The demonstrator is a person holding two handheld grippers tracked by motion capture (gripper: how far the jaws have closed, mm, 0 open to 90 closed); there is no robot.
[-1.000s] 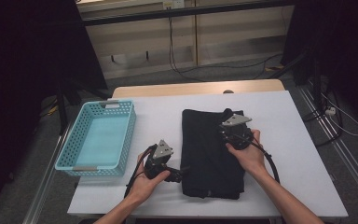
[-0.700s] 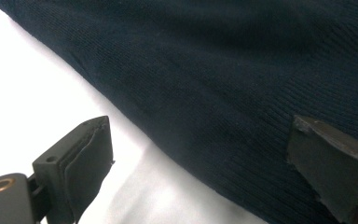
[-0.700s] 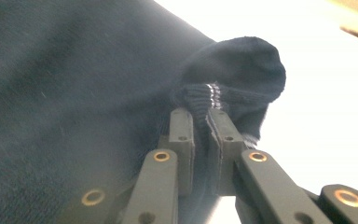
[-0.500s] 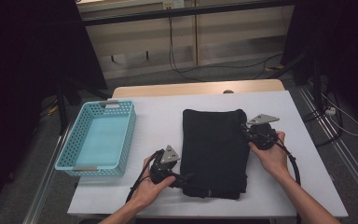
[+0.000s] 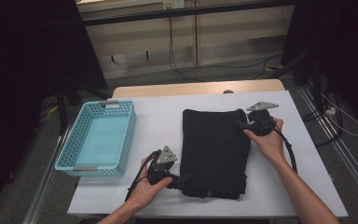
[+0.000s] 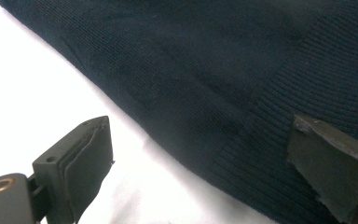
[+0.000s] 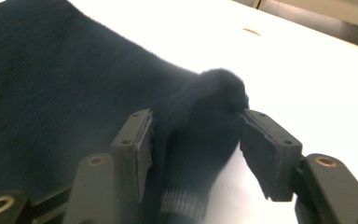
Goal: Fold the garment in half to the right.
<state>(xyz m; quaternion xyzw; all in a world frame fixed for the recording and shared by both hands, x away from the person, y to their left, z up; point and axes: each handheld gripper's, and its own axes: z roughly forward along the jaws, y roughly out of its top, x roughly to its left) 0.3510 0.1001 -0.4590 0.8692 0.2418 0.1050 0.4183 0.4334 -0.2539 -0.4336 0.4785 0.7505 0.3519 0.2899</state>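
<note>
A folded black sweater [image 5: 214, 151] lay on the white table [image 5: 158, 116], right of a light blue basket [image 5: 98, 137] that stood near the table's left edge. The left gripper [image 5: 182, 179] was at the sweater's near left corner, held low over the table. In the left gripper view its jaws stood wide apart, one over the bare table and the other over the ribbed hem of the sweater [image 6: 223, 84], gripping nothing. The right gripper [image 5: 241, 124] was at the sweater's far right corner. In the right gripper view a bunched fold of the sweater [image 7: 200, 116] rose between its jaws, which stood partly apart on either side of the cloth; one pad touched it, the other sat just beside it.
</note>
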